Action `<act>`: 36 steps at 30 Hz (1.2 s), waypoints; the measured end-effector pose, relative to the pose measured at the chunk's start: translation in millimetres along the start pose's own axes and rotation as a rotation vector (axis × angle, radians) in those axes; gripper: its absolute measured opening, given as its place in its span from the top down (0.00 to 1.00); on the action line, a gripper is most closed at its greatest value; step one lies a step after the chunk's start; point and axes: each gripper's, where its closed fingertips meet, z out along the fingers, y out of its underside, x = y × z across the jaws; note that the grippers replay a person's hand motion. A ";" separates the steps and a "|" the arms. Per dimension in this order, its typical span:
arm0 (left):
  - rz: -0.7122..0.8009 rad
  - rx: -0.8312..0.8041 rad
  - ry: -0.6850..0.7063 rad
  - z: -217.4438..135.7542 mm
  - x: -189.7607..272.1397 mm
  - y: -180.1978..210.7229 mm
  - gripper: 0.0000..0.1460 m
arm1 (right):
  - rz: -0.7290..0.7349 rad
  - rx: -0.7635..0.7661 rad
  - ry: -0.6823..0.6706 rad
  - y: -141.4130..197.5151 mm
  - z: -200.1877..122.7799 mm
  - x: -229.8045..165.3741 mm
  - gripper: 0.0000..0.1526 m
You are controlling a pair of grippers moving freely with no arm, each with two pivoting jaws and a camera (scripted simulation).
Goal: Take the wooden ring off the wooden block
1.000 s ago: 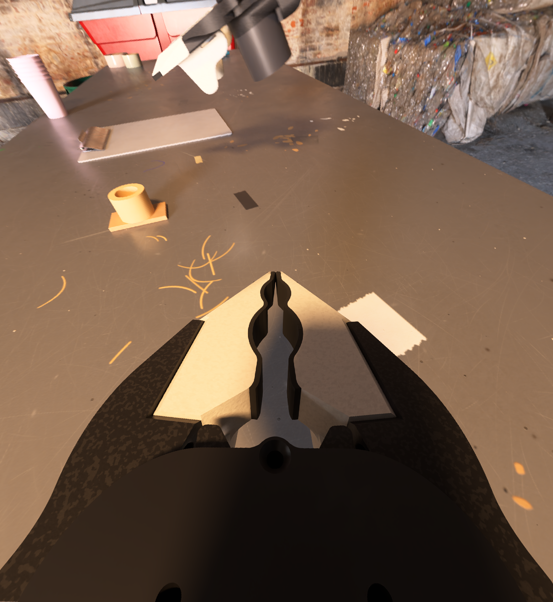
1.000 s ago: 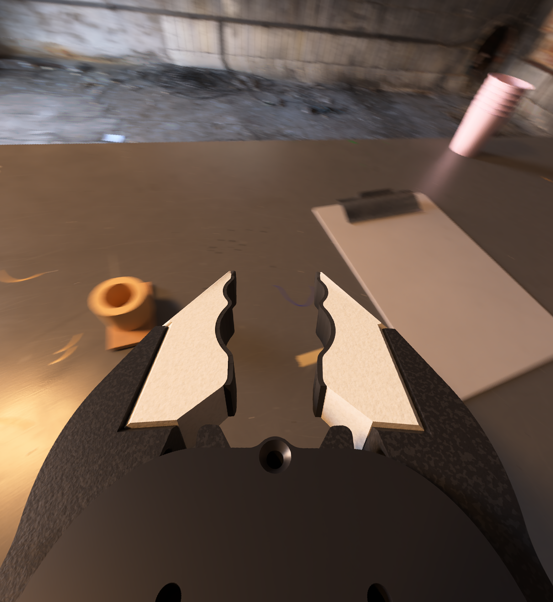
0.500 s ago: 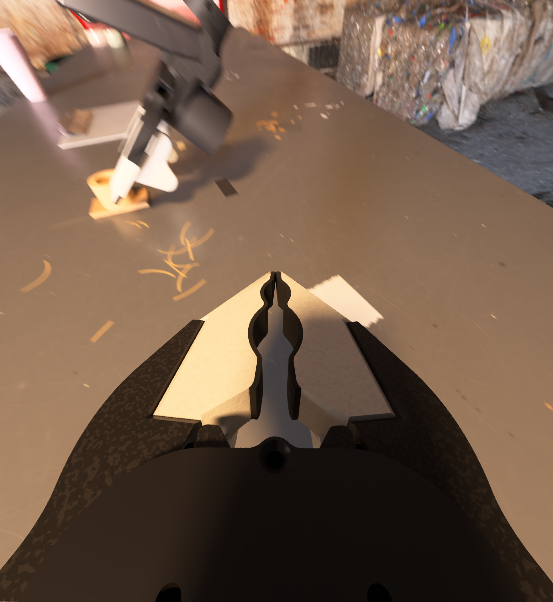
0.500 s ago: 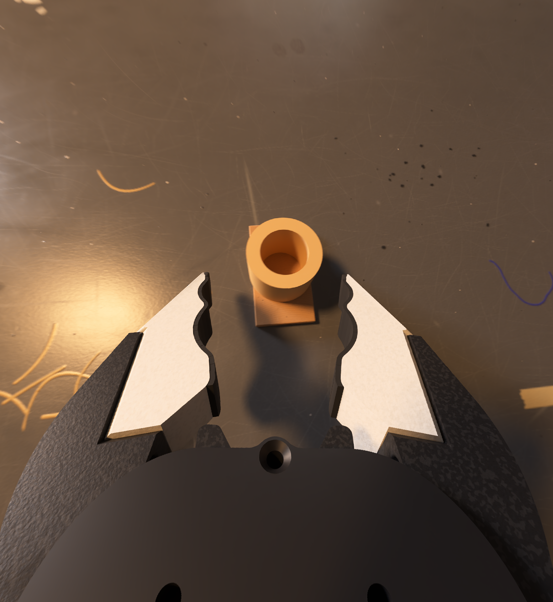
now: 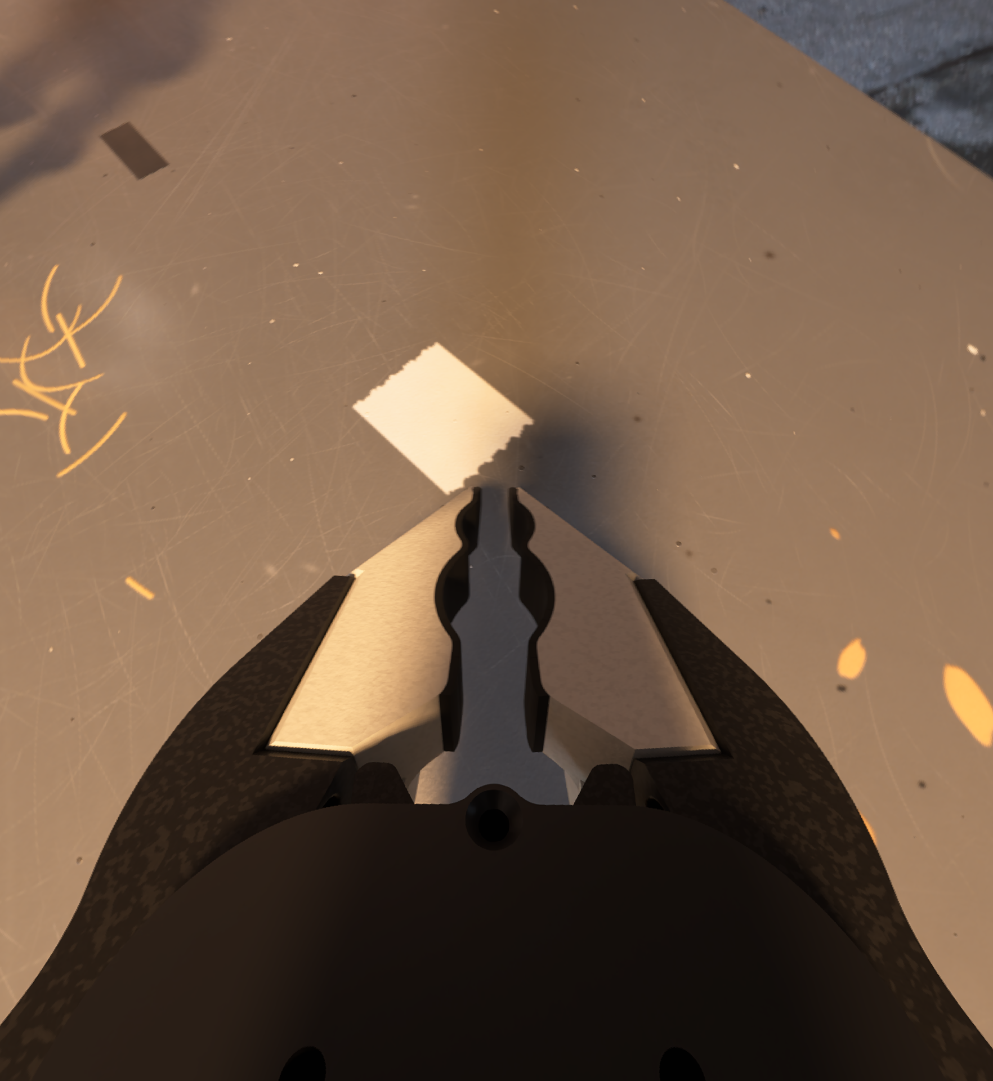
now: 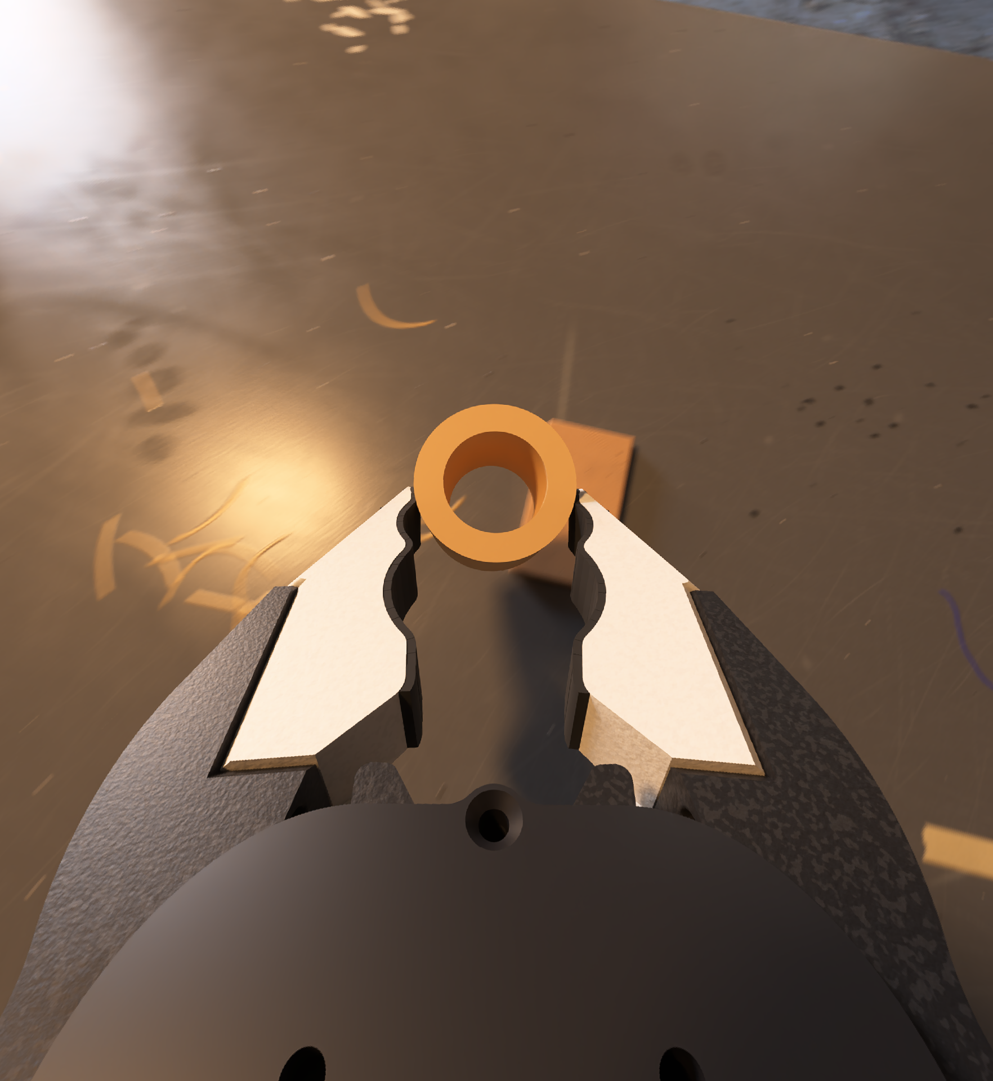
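In the right wrist view my right gripper [image 6: 495, 492] is shut on the orange wooden ring [image 6: 431, 491], which sits between the two fingertips with its hole facing the camera. The ring hangs above the table, and the table surface shows through its hole. The flat wooden block [image 6: 596, 462] lies on the table just behind and to the right of the ring, partly hidden by it and by my right finger. My left gripper [image 5: 494, 491] is almost shut, with a narrow slit between its tips. It is empty and points down at the table. Ring and block are out of the left wrist view.
A white tape piece [image 5: 441, 418] lies just ahead of my left fingertips. A dark tape strip [image 5: 133, 149] and orange shavings [image 5: 55, 374] lie to the left. The table edge [image 5: 892, 117] runs at the upper right. Shavings [image 6: 178, 556], a tan tape piece [image 6: 971, 854] and a purple thread [image 6: 974, 655] lie near the block.
My right gripper closed on the ring and lifted it off the block. My left gripper tilted down toward the table, and its tips parted slightly.
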 end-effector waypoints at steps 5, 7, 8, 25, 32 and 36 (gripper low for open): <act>0.081 -0.092 0.008 8.3 8.5 10.3 1.00 | -0.113 -0.203 -0.058 68.4 -50.6 -43.6 0.67; 0.116 -0.127 -0.004 11.2 9.4 12.9 1.00 | -0.143 -0.284 -0.041 101.3 -58.9 -53.2 0.67; 0.118 -0.135 -0.007 12.1 9.4 12.9 1.00 | -0.143 -0.288 -0.042 109.3 -60.7 -59.2 0.67; 0.132 -0.192 -0.009 11.5 7.3 14.5 1.00 | -0.218 -0.309 -0.103 74.1 -15.3 -75.6 0.67; 0.127 -0.189 -0.007 9.0 5.1 16.5 1.00 | -0.341 -0.449 -0.220 97.5 -42.7 -103.9 0.67; 0.129 -0.204 -0.006 9.2 5.7 16.4 1.00 | -0.284 -0.364 -0.110 62.2 -2.5 -69.1 0.67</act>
